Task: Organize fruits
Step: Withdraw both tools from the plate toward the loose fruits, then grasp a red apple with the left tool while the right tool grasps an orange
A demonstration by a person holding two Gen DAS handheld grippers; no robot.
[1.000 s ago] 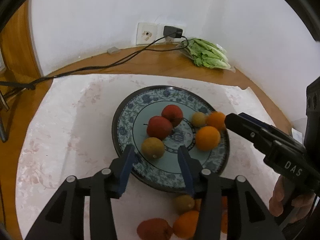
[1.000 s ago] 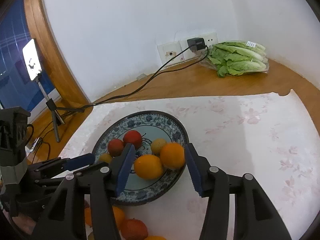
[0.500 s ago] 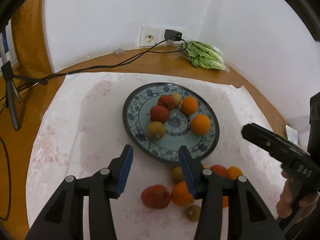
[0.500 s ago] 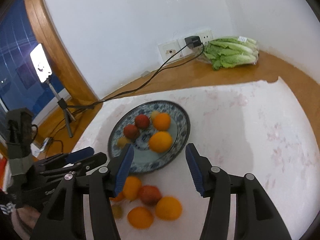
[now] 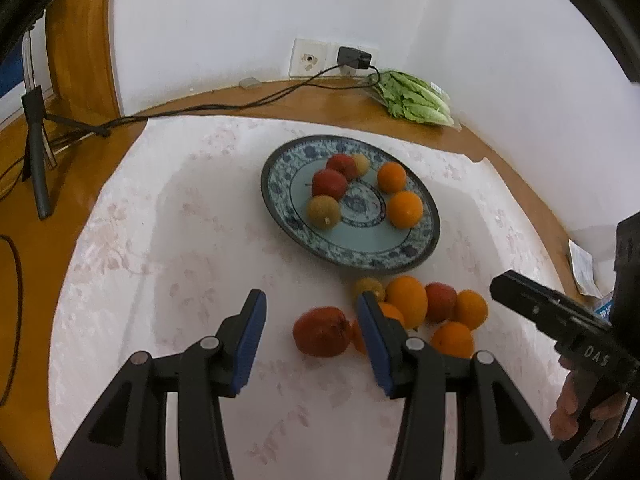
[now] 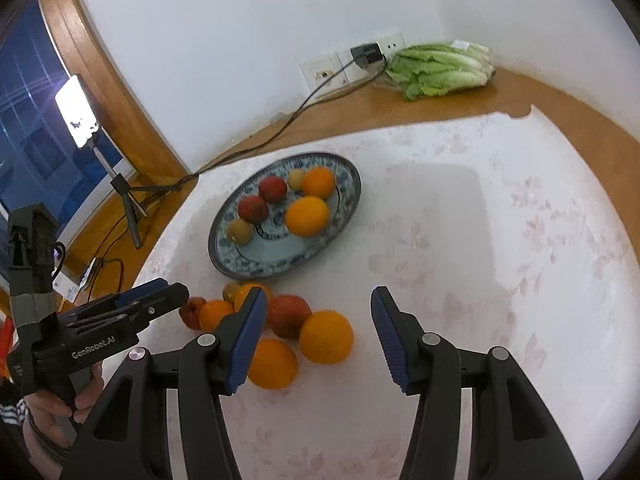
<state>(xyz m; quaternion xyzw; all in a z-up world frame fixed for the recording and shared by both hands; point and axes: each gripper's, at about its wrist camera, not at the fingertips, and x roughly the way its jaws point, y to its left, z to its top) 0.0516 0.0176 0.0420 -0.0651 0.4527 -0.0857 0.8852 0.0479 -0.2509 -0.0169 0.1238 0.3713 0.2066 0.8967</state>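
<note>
A blue-patterned plate holds two red apples, two oranges and two brownish fruits. Several loose fruits lie on the cloth in front of it: a red apple, oranges and a small brown one. My left gripper is open above the cloth, just short of the loose red apple, holding nothing. My right gripper is open over the near oranges, also holding nothing.
A white floral cloth covers the round wooden table. A lettuce lies at the back by the wall sockets, and a charger cable runs left along the wood. A lit phone on a tripod stands off the table's left.
Both grippers have drawn back from the plate, so it looks smaller and farther. The pile of loose fruit has come into full view ahead of the fingers. No fruit has moved.
</note>
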